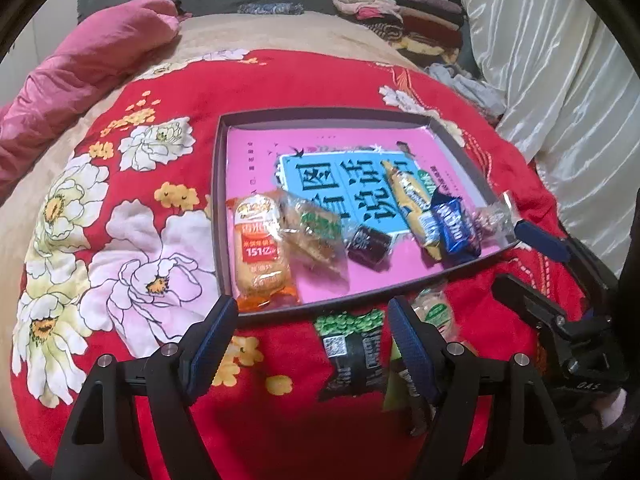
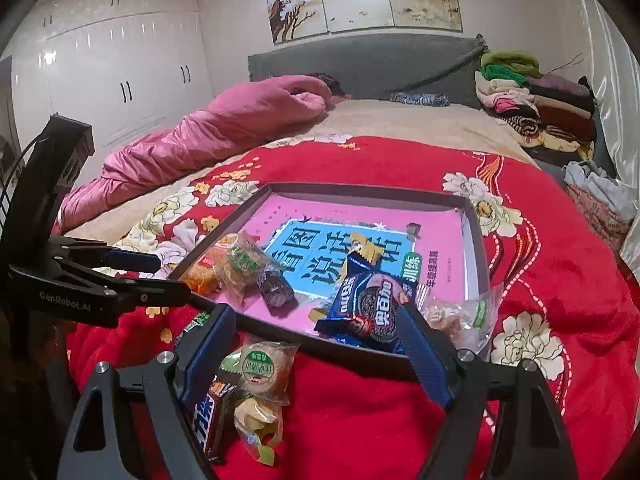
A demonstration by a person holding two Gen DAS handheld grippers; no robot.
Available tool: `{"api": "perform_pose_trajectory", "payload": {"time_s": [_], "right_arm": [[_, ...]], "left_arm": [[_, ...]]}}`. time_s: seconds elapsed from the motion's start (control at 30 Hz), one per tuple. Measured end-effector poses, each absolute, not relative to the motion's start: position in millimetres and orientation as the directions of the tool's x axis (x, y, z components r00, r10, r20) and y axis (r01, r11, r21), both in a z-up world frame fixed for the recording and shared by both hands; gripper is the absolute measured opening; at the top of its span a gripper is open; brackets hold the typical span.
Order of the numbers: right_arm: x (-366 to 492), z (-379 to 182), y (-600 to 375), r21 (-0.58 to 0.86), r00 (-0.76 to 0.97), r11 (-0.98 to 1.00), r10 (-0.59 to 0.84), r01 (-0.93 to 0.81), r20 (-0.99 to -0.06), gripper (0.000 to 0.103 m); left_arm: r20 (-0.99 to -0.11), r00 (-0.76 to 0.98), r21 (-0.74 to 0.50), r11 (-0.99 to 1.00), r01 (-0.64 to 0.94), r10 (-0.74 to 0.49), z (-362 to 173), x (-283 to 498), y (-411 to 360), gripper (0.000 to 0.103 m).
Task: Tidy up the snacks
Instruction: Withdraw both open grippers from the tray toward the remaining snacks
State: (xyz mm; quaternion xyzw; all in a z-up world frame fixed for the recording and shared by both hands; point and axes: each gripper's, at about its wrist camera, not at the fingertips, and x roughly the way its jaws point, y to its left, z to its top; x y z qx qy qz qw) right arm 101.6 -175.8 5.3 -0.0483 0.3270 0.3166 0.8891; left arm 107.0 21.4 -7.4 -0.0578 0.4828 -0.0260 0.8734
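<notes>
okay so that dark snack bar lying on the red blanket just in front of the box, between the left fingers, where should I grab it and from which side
Grip the dark snack bar across its narrow width near the middle, coming from above. It lies flat on the red blanket with its length running away from the box, and the open left gripper already straddles it. The crimped green end looks too thin and floppy to hold well.
</notes>
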Motion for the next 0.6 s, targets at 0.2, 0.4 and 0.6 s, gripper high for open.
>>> {"api": "perform_pose_trajectory", "payload": {"time_s": [0.2, 0.4, 0.6], "right_arm": [[101, -3, -170, 0.13, 0.559, 0.793, 0.525, -0.596, -0.642, 0.082], [100, -10, -163, 0.138, 0.523, 0.781, 0.527, -0.61, -0.669, 0.082], [99, -18, -156, 0.127, 0.501, 0.774, 0.515, -0.62, -0.695, 0.082]], "left_arm": [[-0.864, 0.494, -0.121, 0.993, -0.012, -0.099, -22, 106, 21, 0.078], [-0.88, 0.463, -0.116, 0.993, 0.013, -0.109, -32, 103, 15, 0.078], [-0.888, 0.447, -0.112, 0.993, 0.023, -0.11, -37, 102, 9, 0.078]]}}
